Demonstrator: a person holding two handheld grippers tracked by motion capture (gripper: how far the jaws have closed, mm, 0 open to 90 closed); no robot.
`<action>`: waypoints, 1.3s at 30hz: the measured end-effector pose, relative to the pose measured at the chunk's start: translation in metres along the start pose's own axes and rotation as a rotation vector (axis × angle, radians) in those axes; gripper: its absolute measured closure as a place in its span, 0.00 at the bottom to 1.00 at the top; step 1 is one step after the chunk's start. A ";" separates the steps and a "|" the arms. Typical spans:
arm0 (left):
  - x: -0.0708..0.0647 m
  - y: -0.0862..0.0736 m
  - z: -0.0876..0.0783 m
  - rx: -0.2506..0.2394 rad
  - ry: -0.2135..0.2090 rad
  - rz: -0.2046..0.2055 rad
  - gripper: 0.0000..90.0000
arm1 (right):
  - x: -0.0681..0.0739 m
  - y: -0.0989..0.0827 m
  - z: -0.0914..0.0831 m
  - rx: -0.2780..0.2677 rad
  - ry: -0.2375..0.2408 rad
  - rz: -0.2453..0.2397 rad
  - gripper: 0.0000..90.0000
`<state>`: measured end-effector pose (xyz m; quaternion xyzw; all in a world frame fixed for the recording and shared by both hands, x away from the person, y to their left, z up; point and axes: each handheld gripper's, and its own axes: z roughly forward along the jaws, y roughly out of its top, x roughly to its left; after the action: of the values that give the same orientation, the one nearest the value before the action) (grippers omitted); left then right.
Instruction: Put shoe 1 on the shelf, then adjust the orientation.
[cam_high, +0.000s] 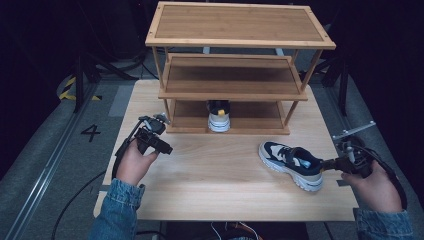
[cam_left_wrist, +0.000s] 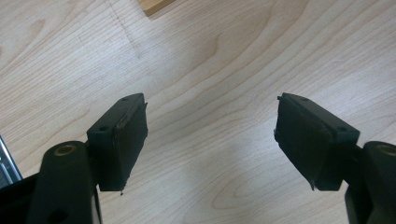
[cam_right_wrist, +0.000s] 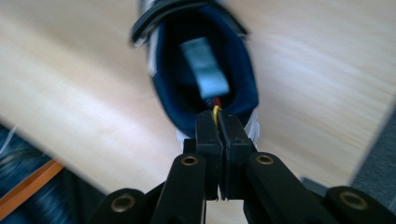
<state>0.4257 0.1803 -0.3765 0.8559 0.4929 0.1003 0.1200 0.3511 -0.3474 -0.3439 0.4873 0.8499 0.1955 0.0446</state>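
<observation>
Near the wooden worktop's (cam_high: 210, 170) right edge, the right gripper (cam_high: 327, 163) pinches the navy-and-cream sneaker's (cam_high: 292, 162) yellow heel loop (cam_right_wrist: 216, 112), while the left gripper (cam_high: 159, 146) rests spread by the left edge.

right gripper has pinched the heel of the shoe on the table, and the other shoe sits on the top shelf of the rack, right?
Not quite. The right gripper is shut on the heel of the shoe on the table, but the other shoe sits on the bottom shelf of the rack, not the top one. The high view shows it.
</observation>
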 end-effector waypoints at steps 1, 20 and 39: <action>0.000 0.000 0.000 -0.001 0.000 0.006 0.28 | 0.006 0.001 0.001 0.013 0.018 -0.021 0.97; -0.004 0.004 0.002 0.001 -0.002 0.019 0.29 | 0.060 0.007 -0.004 -0.034 0.125 -0.297 0.52; -0.007 0.008 0.005 0.012 -0.002 0.039 0.29 | 0.073 0.017 0.061 0.196 0.141 -0.391 0.52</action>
<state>0.4299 0.1698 -0.3789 0.8662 0.4767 0.0986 0.1132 0.3434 -0.2603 -0.3854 0.3004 0.9441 0.1335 -0.0255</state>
